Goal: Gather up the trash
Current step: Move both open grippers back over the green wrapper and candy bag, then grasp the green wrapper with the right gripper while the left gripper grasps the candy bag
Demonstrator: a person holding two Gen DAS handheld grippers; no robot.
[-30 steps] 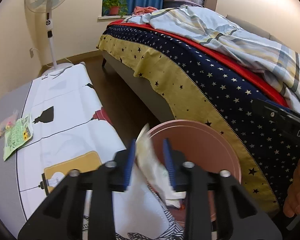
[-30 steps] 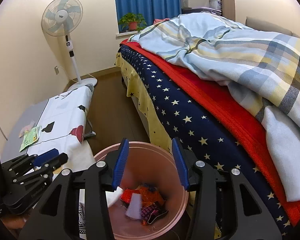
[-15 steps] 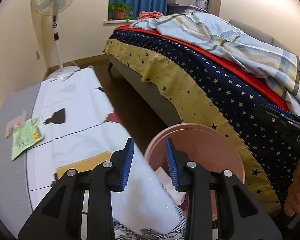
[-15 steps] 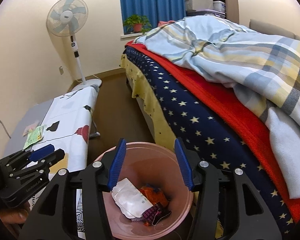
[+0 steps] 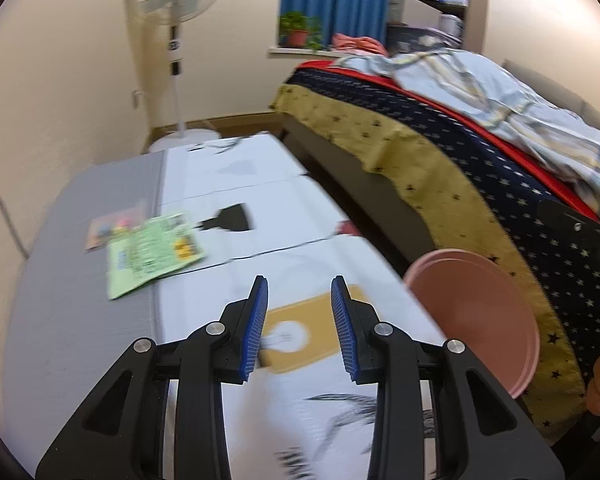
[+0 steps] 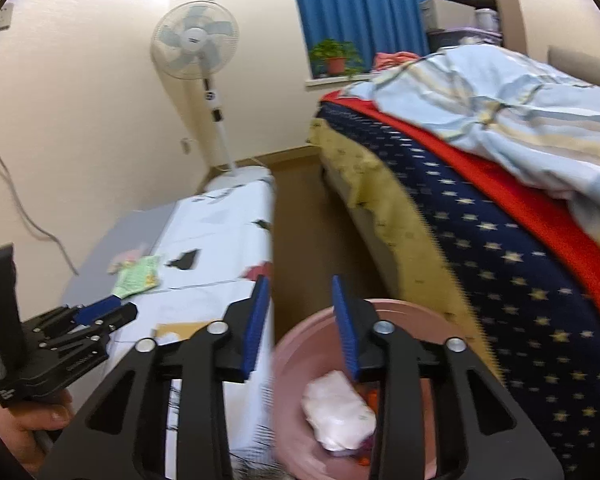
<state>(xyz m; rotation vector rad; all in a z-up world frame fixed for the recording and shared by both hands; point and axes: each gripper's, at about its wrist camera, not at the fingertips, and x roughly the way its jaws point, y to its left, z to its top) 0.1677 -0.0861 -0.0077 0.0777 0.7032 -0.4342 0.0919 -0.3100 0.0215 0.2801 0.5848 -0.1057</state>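
A pink trash bin (image 5: 480, 300) stands between the table and the bed; in the right wrist view the bin (image 6: 300, 360) holds a white wrapper (image 6: 336, 408) and other trash. A green wrapper (image 5: 152, 252) and a small clear packet (image 5: 116, 226) lie on the table's grey left part, also in the right wrist view (image 6: 138, 276). My left gripper (image 5: 299, 300) is open and empty above the table. My right gripper (image 6: 298, 304) is open and empty above the bin's left rim.
A low table (image 5: 260, 184) with a white printed cover runs ahead. A bed (image 5: 460, 152) with starry cover and blanket fills the right. A standing fan (image 5: 176, 8) stands by the far wall. A narrow floor strip (image 6: 296, 216) separates table and bed.
My left gripper let the white wrapper fall into the bin, then swung left over the table. My right gripper shifted left, off the bin's centre.
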